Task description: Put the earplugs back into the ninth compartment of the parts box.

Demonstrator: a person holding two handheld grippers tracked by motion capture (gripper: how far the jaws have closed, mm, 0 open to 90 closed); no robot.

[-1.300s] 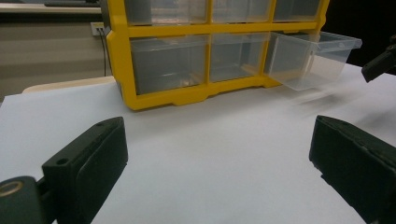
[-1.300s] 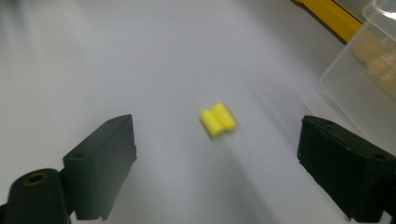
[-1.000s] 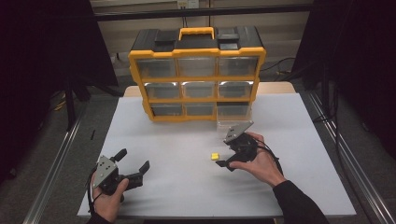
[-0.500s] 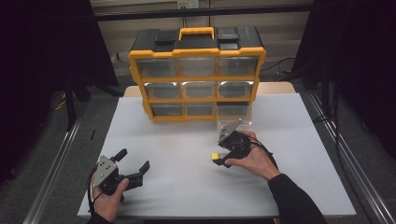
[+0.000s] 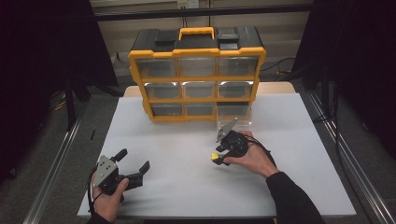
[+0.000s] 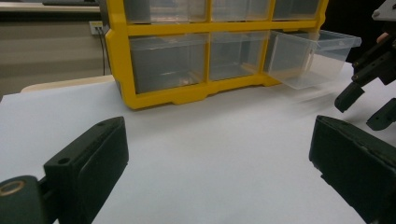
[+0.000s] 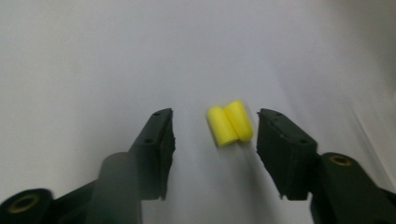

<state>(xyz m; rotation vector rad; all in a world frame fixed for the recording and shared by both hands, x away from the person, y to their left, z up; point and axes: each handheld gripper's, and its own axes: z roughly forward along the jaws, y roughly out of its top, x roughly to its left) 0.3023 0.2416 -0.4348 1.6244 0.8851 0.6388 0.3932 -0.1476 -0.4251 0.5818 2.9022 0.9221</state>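
The left gripper [image 5: 133,164] is held near the desk's [image 5: 177,186] front left corner, its jaws spread wide over bare surface. At the desk's far edge a yellow organizer [image 5: 197,74] of clear drawers is seen; no writing can be read on it. Its lower right drawer [image 6: 312,57] is pulled out. Right of centre, the right gripper [image 7: 214,133] is partly open around a small yellow piece [image 7: 230,123], which lies on the desk nearer one jaw; contact cannot be made out through the blur.
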